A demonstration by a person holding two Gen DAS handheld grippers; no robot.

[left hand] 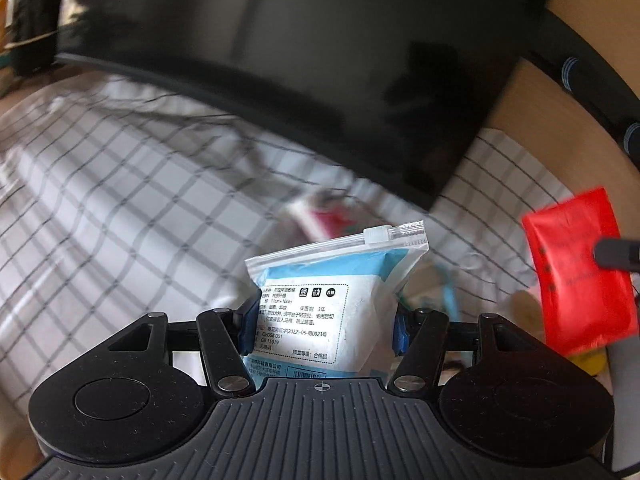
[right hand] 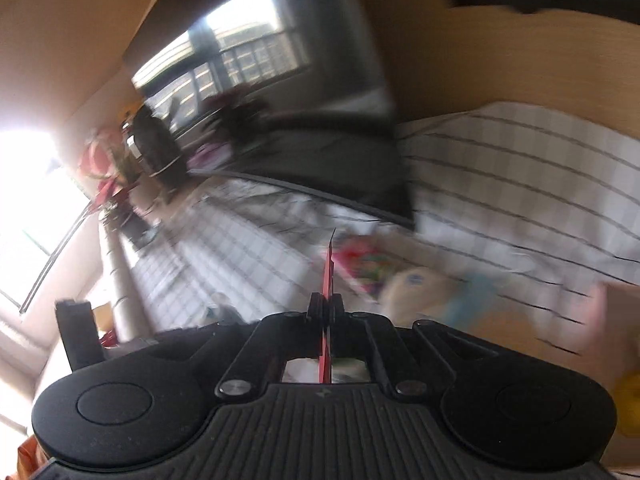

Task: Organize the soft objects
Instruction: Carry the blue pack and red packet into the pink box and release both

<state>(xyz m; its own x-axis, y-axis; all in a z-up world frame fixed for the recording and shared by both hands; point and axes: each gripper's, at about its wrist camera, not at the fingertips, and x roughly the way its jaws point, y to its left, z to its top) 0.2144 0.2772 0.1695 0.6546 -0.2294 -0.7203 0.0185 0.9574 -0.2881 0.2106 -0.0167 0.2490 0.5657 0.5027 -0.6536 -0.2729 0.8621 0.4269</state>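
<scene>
1. Clear, slippery plastic is what the left gripper (left hand: 322, 328) pinches: a zip-top pouch (left hand: 334, 300) with a blue-and-white pack inside stands upright between the blue pads (left hand: 247, 326), which press its lower sides. The film could slide out if the squeeze loosens, because the pads grip the loose outer bag, not the firmer pack within.

2. The right gripper (right hand: 326, 308) has its jaws pressed together on a thin red packet (right hand: 327, 280), seen edge-on in the right wrist view and as a flat red rectangle at the right edge of the left wrist view. Only a narrow strip of it sits between the fingers, so a quick swing could let it pivot or slip free.

3. Both packs hang above a checked cloth (left hand: 120, 200) covering the desk, well clear of it. The background smears with blur, so I judge both hands are travelling; carrying two light packs fast raises the odds of a drop.

4. Just beyond, several blurred soft things (right hand: 372, 268) lie on the cloth, one pink and green, one pale with light blue. A low pass could snag or scatter them.

5. Farther off stands a dark screen (left hand: 320, 60), its lower edge touching the cloth. A wide sweep could knock it.
</scene>
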